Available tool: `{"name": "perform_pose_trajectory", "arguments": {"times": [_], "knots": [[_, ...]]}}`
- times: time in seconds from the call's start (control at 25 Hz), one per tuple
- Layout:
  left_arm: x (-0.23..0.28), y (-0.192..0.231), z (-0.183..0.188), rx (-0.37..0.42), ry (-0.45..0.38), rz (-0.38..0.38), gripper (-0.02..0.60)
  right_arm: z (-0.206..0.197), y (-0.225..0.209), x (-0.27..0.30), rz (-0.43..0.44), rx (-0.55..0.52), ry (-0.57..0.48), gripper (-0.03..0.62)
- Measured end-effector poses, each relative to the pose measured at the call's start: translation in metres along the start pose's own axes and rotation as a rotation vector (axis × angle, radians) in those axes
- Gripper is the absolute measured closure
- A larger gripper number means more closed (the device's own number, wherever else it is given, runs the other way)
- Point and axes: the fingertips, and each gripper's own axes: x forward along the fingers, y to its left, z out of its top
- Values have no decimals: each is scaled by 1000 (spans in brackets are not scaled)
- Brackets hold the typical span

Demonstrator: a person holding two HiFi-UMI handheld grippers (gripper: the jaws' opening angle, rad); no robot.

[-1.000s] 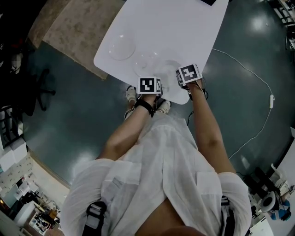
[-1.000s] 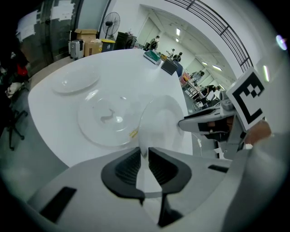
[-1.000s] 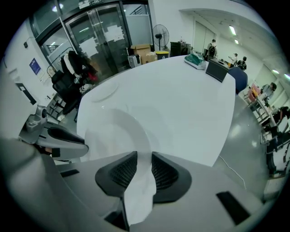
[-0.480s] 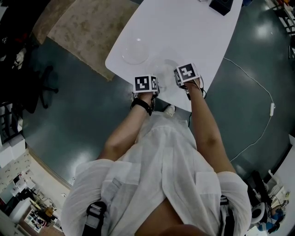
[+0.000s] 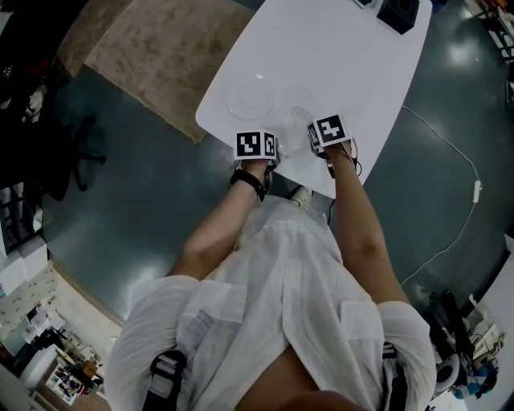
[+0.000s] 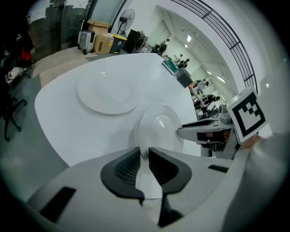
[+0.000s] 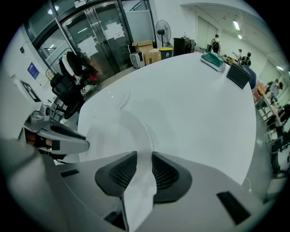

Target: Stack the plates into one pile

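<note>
A white plate (image 5: 294,131) hangs just over the near edge of the white table (image 5: 337,56), held from both sides. My left gripper (image 5: 267,139) is shut on its left rim; in the left gripper view the pads clamp the plate's (image 6: 159,129) edge at my left gripper (image 6: 144,156). My right gripper (image 5: 318,133) is shut on the opposite rim, and the right gripper view shows the plate (image 7: 118,131) pinched in my right gripper (image 7: 144,165). A second white plate (image 5: 250,96) lies flat on the table just beyond and left of the held one, also seen as the second plate (image 6: 108,94).
Black boxes (image 5: 399,12) stand at the table's far end, with a green item (image 7: 213,61) near them. A rug (image 5: 152,48) lies left of the table, an office chair (image 5: 76,152) on the dark floor, and a white cable (image 5: 450,160) to the right.
Both grippers have carried the held plate leftward along the table's near edge, closer to the plate lying flat. Both grips look unchanged.
</note>
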Motion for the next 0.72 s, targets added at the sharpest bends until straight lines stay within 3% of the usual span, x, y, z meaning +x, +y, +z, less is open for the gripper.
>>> {"name": "perform_pose_trajectory", "arguments": {"times": [0.2, 0.44, 0.72], "knots": [[1, 2, 8, 22, 32, -32, 516, 9, -1, 2, -26, 5, 2, 467], [7, -8, 5, 77, 68, -110, 402, 14, 0, 0, -35, 8, -25, 453], [0, -6, 7, 188, 74, -84, 368, 34, 9, -8, -33, -19, -73, 448]]}}
